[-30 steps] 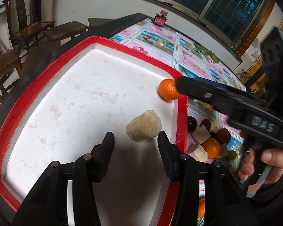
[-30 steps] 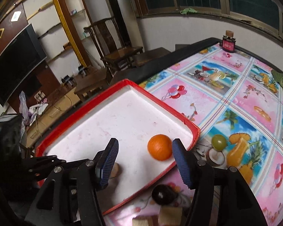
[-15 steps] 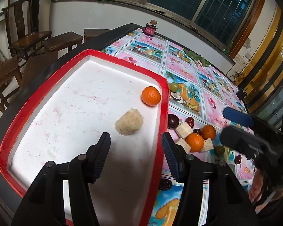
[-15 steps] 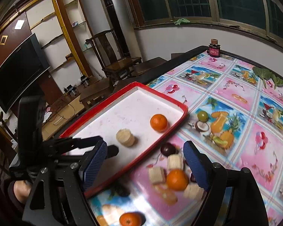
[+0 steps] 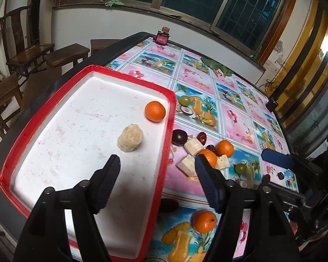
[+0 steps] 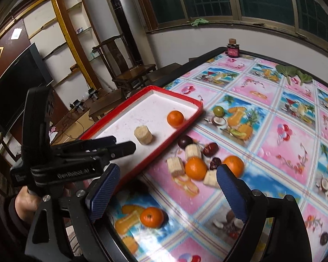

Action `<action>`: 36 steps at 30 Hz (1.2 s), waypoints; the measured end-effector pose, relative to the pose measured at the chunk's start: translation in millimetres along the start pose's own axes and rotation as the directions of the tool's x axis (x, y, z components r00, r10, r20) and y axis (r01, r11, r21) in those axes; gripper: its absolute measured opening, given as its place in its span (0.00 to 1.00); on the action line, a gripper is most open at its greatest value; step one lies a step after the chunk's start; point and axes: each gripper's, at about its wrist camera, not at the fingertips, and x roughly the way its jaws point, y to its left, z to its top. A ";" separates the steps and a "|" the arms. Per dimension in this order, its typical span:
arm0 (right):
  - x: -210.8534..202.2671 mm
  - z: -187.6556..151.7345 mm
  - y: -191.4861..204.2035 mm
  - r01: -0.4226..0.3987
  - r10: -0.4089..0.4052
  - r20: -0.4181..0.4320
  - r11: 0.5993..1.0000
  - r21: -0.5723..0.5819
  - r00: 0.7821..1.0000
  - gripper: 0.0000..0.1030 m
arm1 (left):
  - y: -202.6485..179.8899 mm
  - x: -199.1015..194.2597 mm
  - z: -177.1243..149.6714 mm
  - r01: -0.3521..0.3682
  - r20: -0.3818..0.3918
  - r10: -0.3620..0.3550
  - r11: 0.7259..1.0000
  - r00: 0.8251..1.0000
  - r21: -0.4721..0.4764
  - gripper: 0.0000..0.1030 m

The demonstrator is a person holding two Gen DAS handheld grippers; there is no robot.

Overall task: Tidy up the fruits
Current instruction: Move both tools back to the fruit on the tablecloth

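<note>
the fruit not yet sorted sits in a loose heap on the pink, fruit-printed tablecloth (image 6: 280, 135), just beside the long rim of the red-edged white plastic tray (image 6: 181, 128); in the right wrist view that heap is at the middle of the frame, directly ahead of the right gripper (image 6: 164, 187) and a little above its fingertips. its front piece, a round orange tangerine (image 6: 195, 168), lies between the lines of the two blue pads, with pale cut cylinders of sugarcane (image 6: 175, 166) touching it on the left. a lone tangerine (image 6: 152, 217) lies nearer, low in the frame. this gripper's jaws are opening, spread wide, nothing between them

the left gripper (image 5: 157, 180), jaws also opening and empty, hangs over the tray's right rim; in its view the heap is to the right. the tray holds a tangerine (image 5: 155, 111) and one sugarcane chunk (image 5: 130, 140)

to my eye the right hand is the nearer and squarer to the heap, so the next pick looks like its job
</note>
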 end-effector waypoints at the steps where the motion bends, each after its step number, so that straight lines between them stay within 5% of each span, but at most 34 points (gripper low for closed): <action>1: -1.6 -1.8 -0.5 0.002 -0.002 0.000 1.000 0.003 1.000 0.88 | -1.7 0.1 -0.3 0.000 -0.002 0.000 1.000 1.000 0.003 0.69; 23: -60.1 -91.0 -45.3 0.114 -0.114 -0.010 0.987 0.117 0.993 0.91 | -50.2 -8.1 -23.7 0.084 -0.087 -0.072 0.986 0.994 0.141 0.78; 36: -84.5 -114.2 -74.3 0.132 -0.129 -0.029 0.980 0.151 0.991 0.88 | -70.2 -10.7 -62.1 0.149 -0.198 -0.108 0.967 0.974 0.206 0.78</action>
